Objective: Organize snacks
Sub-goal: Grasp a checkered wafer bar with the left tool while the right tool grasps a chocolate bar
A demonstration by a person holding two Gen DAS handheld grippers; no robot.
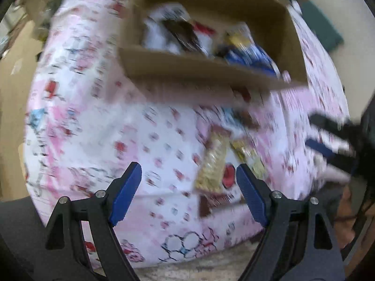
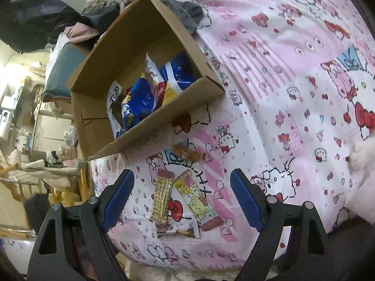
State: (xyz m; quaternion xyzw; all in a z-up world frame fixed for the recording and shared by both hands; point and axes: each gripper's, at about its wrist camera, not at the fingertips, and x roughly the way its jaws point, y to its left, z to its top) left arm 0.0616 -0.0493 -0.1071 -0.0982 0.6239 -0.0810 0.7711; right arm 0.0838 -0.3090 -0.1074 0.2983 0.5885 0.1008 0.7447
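Both my left fingers (image 1: 188,188) and right fingers (image 2: 181,200) gape wide, empty, above snack bars (image 2: 162,200) on the bed (image 2: 269,93); box (image 2: 150,121) beyond, "CAKE" barely legible inside.

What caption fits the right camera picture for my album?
Open right gripper hovers over snack packets lying on a pink cartoon bedsheet, beside a cardboard box of snacks.

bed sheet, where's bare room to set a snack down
Free: the pink sheet right of the cardboard box, up to the white furry thing. Crowded: below the box, where loose snack packets lie together; the box holds bags.
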